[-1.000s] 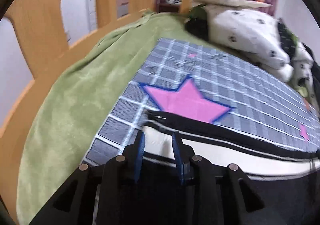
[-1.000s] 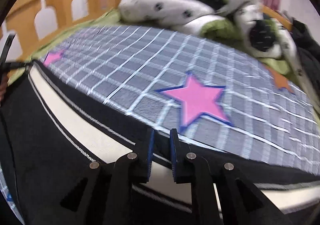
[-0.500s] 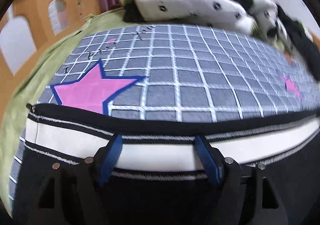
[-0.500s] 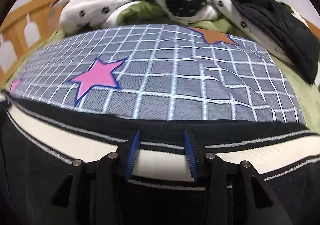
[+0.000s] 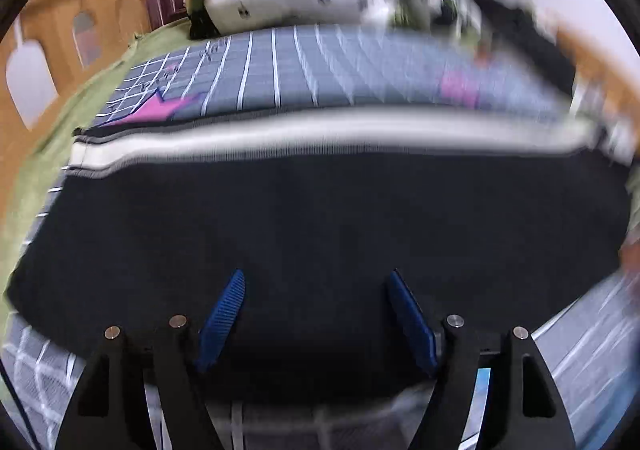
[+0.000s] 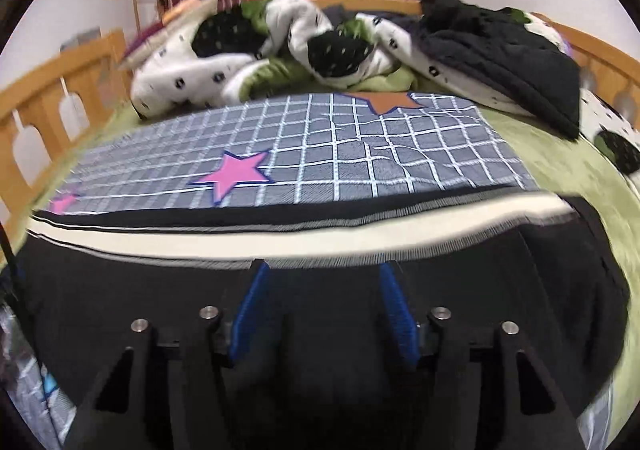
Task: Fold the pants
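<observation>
Black pants (image 5: 320,218) with a cream and black striped band (image 5: 320,132) along the far edge lie flat across the grey checked blanket (image 5: 280,66). They also fill the near half of the right wrist view (image 6: 160,306), band (image 6: 240,240) at the far edge. My left gripper (image 5: 316,278) is open and empty above the black cloth. My right gripper (image 6: 322,270) is open and empty, its blue fingertips (image 6: 258,282) just short of the band.
A checked blanket with pink stars (image 6: 236,174) covers a green bedspread (image 6: 568,170). Crumpled white, black and green bedding (image 6: 280,46) and a dark garment (image 6: 500,50) pile at the far end. Wooden bed rails (image 6: 44,106) run along the sides.
Both grippers have opened, let go of the striped band and drawn back toward me. The pants now lie flat on the blanket. The left view is blurred with motion.
</observation>
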